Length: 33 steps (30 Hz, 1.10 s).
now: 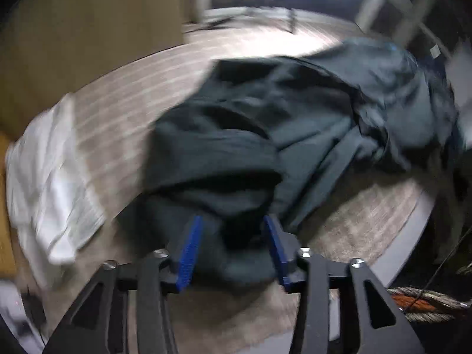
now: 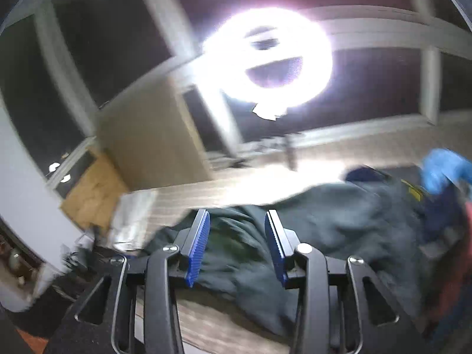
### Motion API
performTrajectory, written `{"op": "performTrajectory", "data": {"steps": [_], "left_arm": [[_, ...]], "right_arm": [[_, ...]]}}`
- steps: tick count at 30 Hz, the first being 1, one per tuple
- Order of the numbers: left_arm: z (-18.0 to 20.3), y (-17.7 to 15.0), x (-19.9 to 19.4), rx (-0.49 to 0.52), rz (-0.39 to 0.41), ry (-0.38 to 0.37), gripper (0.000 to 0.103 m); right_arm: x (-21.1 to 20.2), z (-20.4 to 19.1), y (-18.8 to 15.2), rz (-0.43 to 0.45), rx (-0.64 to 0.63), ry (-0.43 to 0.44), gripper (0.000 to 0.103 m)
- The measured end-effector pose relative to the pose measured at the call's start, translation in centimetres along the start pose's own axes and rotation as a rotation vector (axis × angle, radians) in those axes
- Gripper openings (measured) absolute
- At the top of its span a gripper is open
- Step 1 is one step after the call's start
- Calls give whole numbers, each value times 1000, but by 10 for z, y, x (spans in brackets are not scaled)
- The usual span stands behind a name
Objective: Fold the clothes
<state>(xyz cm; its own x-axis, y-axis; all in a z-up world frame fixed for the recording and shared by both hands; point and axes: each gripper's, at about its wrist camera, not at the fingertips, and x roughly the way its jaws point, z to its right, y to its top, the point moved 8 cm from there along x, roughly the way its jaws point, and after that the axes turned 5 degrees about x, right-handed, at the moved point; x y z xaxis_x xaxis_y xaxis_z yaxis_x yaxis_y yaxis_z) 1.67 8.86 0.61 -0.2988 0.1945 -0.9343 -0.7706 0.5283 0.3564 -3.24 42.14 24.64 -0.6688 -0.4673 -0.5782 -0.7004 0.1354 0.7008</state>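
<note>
A dark green garment point(image 1: 265, 135) lies crumpled across a light wood-grain table point(image 1: 124, 109). My left gripper point(image 1: 233, 221) is open, its blue pads point(image 1: 190, 253) on either side of a bunched fold at the garment's near end. In the right wrist view the same garment point(image 2: 339, 215) spreads over the table. My right gripper point(image 2: 237, 215) is open, its blue pads point(image 2: 197, 247) standing apart over the cloth. Both views are blurred by motion.
A white cloth point(image 1: 47, 183) lies on the table's left side. Blue and red clothes point(image 2: 445, 194) are piled at the right. A ring light point(image 2: 265, 59) glares beyond the table. A cardboard box point(image 2: 91, 191) stands at the left. The table's edge point(image 1: 413, 227) curves at the right.
</note>
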Motion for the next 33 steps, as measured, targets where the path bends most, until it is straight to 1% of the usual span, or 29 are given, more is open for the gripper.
{"op": "performTrajectory", "data": {"steps": [1, 2, 3, 4, 5, 6, 7, 8, 10, 11, 12, 13, 14, 15, 16, 17, 18, 20, 21, 22, 24, 25, 27, 28, 29, 30, 31, 32, 33], "left_arm": [[9, 8, 12, 44, 4, 24, 58], [14, 15, 24, 80, 3, 45, 57], [13, 20, 36, 89, -12, 51, 55], [9, 25, 48, 77, -33, 37, 23], [0, 30, 53, 46, -41, 12, 8], [-14, 36, 45, -11, -16, -27, 3], [-29, 42, 33, -64, 26, -62, 4], [-47, 47, 17, -110, 70, -80, 4], [-91, 51, -22, -189, 163, -57, 4], [-122, 47, -44, -251, 211, -27, 4], [-158, 39, -63, -327, 249, 30, 4], [-195, 27, -76, -416, 263, 117, 9], [-227, 15, -82, -495, 257, 203, 10], [-253, 2, -86, -548, 236, 276, 13], [-275, -10, -89, -586, 212, 332, 17], [-285, -17, -90, -601, 205, 341, 18], [-292, -23, -92, -621, 205, 334, 20], [-285, -25, -91, -624, 232, 269, 35], [-275, -21, -84, -595, 230, 243, 39], [-265, -14, -74, -548, 210, 226, 45], [-248, -1, -54, -456, 167, 207, 48], [-244, 6, -42, -414, 138, 228, 51], [-240, 20, -21, -344, 82, 269, 52], [-247, 25, -13, -350, 61, 284, 52], [-257, 30, -6, -370, 43, 287, 55], [-266, 31, 1, -389, 24, 288, 58], [-276, 33, 8, -408, 4, 289, 68], [-284, 34, 15, -424, -17, 293, 73], [-289, 33, 24, -435, -45, 301, 72]], "right_arm": [[9, -10, 11, -6, -19, 5, 38], [16, -16, 22, -4, -34, -1, 38], [23, -23, 34, -3, -49, -8, 38], [30, -30, 45, -2, -64, -14, 38], [37, -37, 56, 0, -79, -20, 38], [44, -44, 67, 1, -94, -26, 38], [51, -51, 79, 2, -109, -33, 38], [57, -54, 86, -1, -120, -38, 38], [66, -52, 88, -21, -131, -51, 39], [73, -46, 85, -38, -133, -65, 39], [83, -40, 79, -59, -136, -79, 39], [98, -33, 70, -86, -140, -93, 39], [112, -26, 61, -113, -144, -107, 39], [127, -19, 52, -140, -149, -121, 39], [141, -12, 43, -168, -153, -135, 39], [155, -4, 34, -195, -157, -149, 39], [170, 3, 25, -222, -161, -163, 39], [202, 14, 5, -286, -186, -181, 39], [218, 18, -3, -318, -201, -185, 39], [234, 22, -11, -351, -216, -188, 39], [264, 29, -24, -407, -237, -192, 39], [276, 32, -30, -432, -240, -186, 39], [299, 34, -42, -486, -255, -167, 39], [308, 34, -49, -510, -276, -170, 39], [318, 34, -55, -530, -303, -183, 39], [326, 34, -60, -548, -328, -191, 39], [333, 34, -66, -569, -346, -189, 40], [339, 36, -72, -596, -357, -181, 42], [343, 38, -77, -617, -357, -175, 43]]}}
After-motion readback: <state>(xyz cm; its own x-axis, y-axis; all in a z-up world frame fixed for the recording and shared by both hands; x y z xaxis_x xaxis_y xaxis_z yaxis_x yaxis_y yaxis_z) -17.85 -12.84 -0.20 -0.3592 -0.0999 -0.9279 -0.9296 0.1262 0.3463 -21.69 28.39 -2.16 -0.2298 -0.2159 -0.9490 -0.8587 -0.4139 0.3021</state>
